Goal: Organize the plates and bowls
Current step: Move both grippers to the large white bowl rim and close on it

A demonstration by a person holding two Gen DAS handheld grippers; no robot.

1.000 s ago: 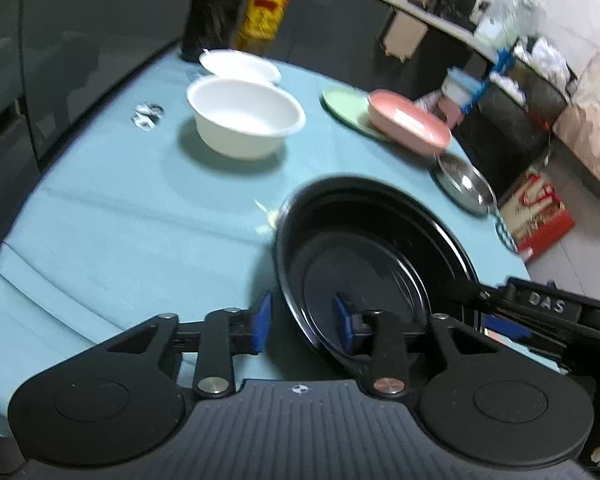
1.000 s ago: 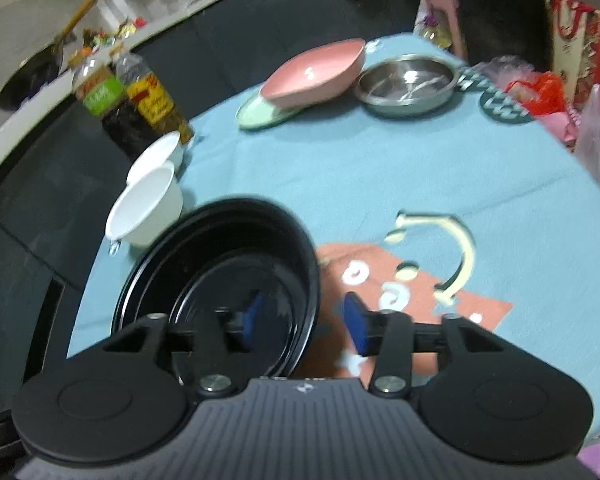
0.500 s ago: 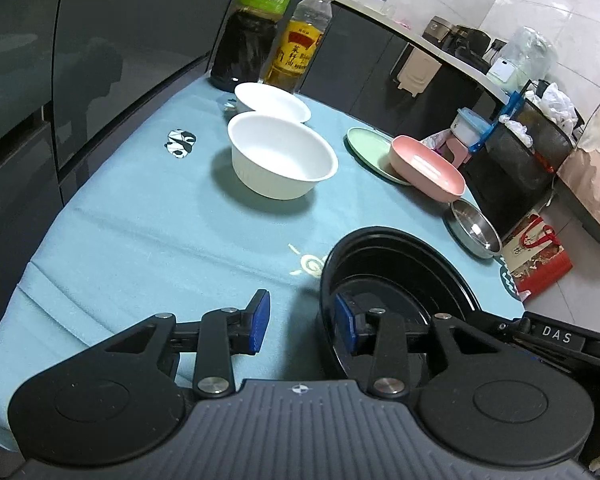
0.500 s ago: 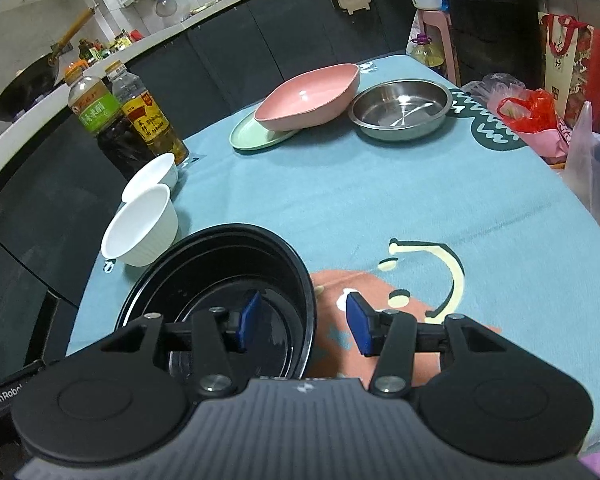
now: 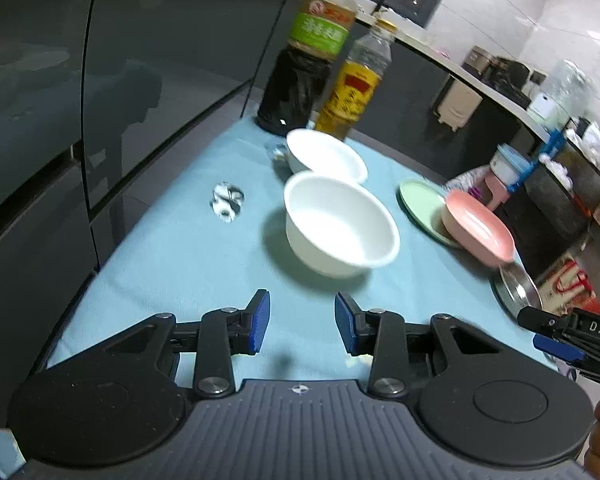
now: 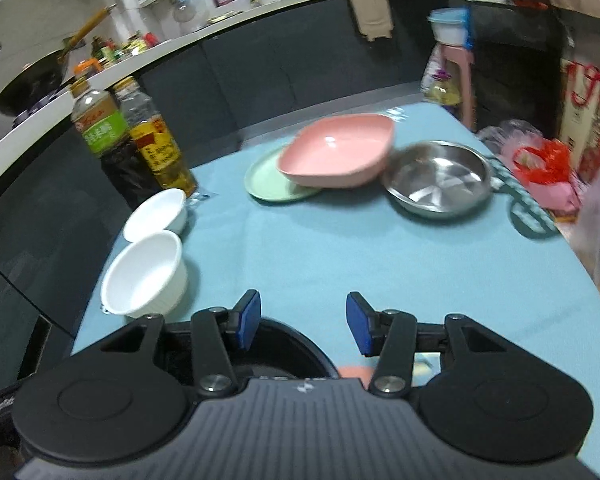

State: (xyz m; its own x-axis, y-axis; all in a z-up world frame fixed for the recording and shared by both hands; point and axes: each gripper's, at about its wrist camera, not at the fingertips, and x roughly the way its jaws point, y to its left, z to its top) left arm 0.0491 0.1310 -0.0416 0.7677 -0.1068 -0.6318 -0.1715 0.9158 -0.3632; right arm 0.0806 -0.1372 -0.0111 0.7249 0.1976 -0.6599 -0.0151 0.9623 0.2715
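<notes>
My left gripper (image 5: 302, 326) is open and empty above the blue tablecloth, just short of the near white bowl (image 5: 340, 226); a second white bowl (image 5: 326, 154) sits behind it. My right gripper (image 6: 302, 322) is open and empty above the far rim of the black bowl (image 6: 284, 350), mostly hidden under it. The two white bowls also show in the right wrist view (image 6: 146, 274) (image 6: 158, 212). A pink bowl (image 6: 338, 150) rests on a green plate (image 6: 272, 184), beside a steel plate (image 6: 440, 182).
Two sauce bottles (image 5: 312, 60) (image 5: 358, 82) stand at the table's far edge next to dark cabinets. The right gripper's tip (image 5: 568, 334) shows at the left wrist view's right edge. Bags (image 6: 548, 168) sit beyond the table's right side.
Both grippers have opened wider and lifted back off the black bowl's rim. The black bowl has dropped out of the left wrist view, and the white bowls are nearer.
</notes>
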